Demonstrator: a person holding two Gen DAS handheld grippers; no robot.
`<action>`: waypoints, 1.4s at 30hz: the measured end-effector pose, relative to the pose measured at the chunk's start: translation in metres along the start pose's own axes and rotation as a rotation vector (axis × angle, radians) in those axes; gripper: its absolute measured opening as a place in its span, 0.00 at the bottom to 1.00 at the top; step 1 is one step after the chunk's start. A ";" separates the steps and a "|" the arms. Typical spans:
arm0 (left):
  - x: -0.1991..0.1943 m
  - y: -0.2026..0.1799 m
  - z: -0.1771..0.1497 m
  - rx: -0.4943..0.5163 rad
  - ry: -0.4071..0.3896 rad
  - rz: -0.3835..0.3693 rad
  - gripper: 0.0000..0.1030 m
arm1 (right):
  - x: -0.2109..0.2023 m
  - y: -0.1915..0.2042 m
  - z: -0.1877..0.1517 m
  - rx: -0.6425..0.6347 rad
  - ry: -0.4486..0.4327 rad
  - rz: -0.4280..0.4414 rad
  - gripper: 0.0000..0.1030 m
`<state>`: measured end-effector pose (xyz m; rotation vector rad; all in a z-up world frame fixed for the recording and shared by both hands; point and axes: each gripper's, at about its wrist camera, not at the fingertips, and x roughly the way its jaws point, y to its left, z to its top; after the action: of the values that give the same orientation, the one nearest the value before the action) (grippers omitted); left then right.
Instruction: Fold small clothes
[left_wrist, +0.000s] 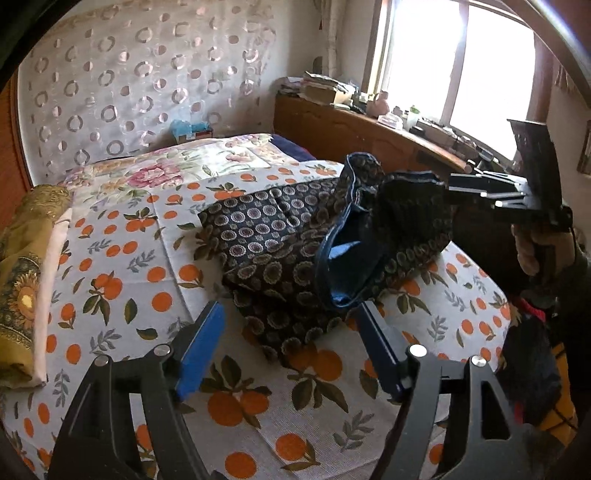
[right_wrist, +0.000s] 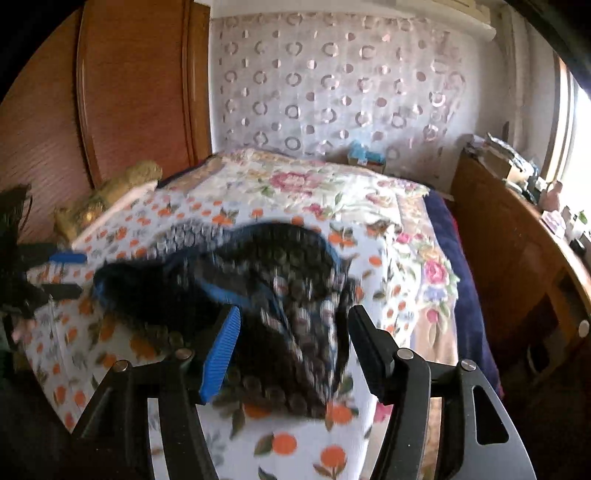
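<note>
Dark patterned garment (left_wrist: 288, 236) lies rumpled on the bed (left_wrist: 110, 258). Left tongs (left_wrist: 288, 347) and right tongs (right_wrist: 291, 350) both wide, empty. Fold step pending; next: re-grip an edge.

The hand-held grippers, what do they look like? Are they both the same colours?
Yes, they match. The left hand-held gripper has black metal arms with round silver bolts, cut-out holes, and two flat fingers, one with a ribbed bright blue pad. The right hand-held gripper looks the same, with its own ribbed blue pad. The hand holding it wears a dark sleeve.
</note>
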<state>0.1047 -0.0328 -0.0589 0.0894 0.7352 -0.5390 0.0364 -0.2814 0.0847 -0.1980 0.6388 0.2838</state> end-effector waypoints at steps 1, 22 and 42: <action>0.003 -0.001 0.000 0.009 0.005 0.017 0.73 | 0.004 0.001 -0.005 -0.007 0.017 -0.006 0.61; 0.021 0.031 0.034 0.001 0.003 0.055 0.73 | 0.084 -0.055 0.030 0.122 0.021 0.070 0.04; 0.110 0.084 0.071 -0.048 0.148 0.052 0.73 | 0.090 -0.052 0.031 0.167 0.080 -0.018 0.56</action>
<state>0.2574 -0.0275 -0.0877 0.1040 0.8873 -0.4681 0.1389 -0.3044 0.0589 -0.0552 0.7359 0.2050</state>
